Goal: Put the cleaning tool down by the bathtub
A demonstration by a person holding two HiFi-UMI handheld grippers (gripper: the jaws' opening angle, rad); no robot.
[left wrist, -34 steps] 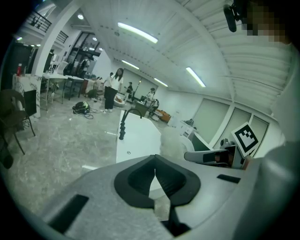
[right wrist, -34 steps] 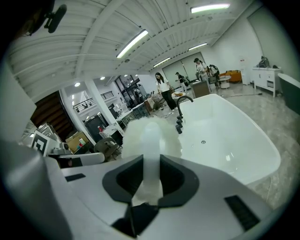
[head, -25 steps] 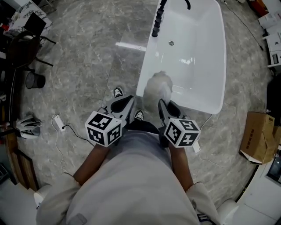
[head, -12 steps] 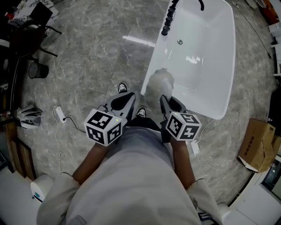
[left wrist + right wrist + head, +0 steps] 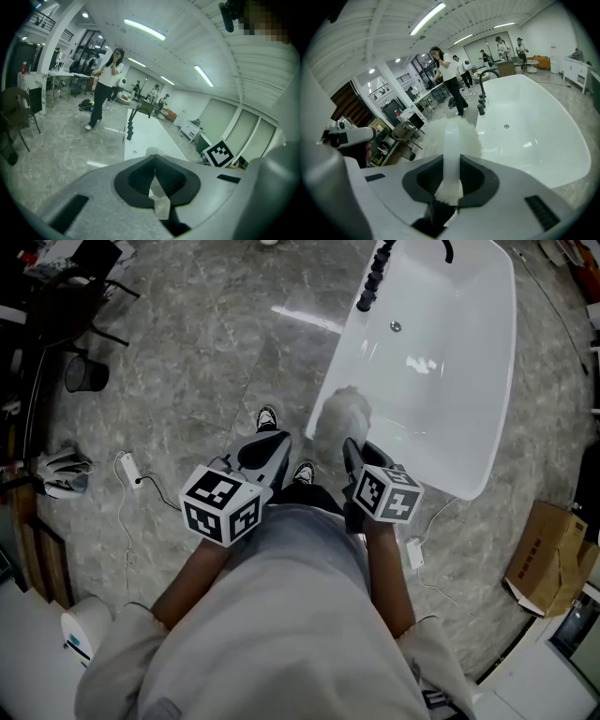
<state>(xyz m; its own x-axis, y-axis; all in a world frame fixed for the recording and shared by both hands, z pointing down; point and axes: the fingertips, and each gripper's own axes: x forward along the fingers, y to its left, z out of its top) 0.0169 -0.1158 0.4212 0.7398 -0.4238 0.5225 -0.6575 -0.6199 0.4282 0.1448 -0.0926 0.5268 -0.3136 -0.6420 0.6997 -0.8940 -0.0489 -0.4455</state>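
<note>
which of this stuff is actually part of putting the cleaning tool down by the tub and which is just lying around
For the job: fluffy white cleaning tool, clamped in the right gripper; white bathtub; floor beside it.

Just lying about: cardboard box; black bin; white power adapter on its cable; left gripper, fingers shut on a pale scrap.
</note>
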